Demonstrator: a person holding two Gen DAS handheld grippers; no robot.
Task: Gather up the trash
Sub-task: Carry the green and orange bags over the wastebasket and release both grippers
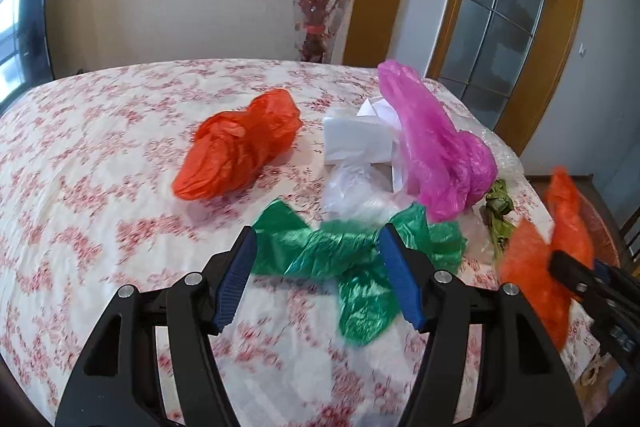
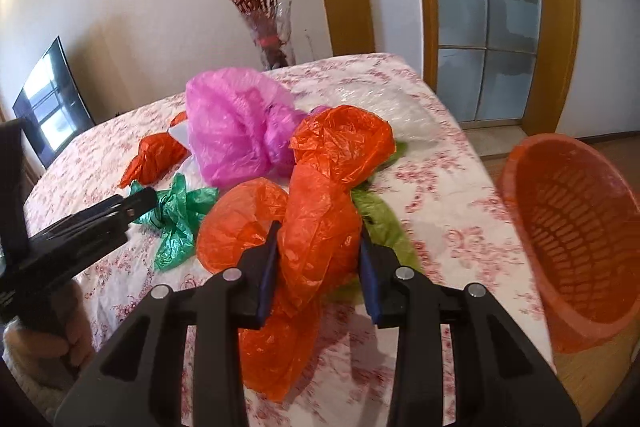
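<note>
My left gripper [image 1: 318, 239] is open, its blue pads either side of a crumpled green plastic bag [image 1: 340, 259] on the floral tablecloth [image 1: 100, 187]; it also shows in the right wrist view [image 2: 178, 211]. My right gripper [image 2: 318, 231] is shut on a large orange plastic bag [image 2: 320, 223], which shows at the right of the left wrist view [image 1: 536, 267]. A second orange bag [image 1: 240, 143], a pink bag [image 1: 436, 143] and white paper and clear plastic [image 1: 356, 143] lie further back.
An orange mesh waste basket [image 2: 576, 227] stands off the table's right edge. A green leaf bundle [image 1: 498, 215] lies near the pink bag. A glass vase with red branches [image 1: 316, 27] stands at the far edge. Bubble wrap [image 2: 384, 107] lies at the back right.
</note>
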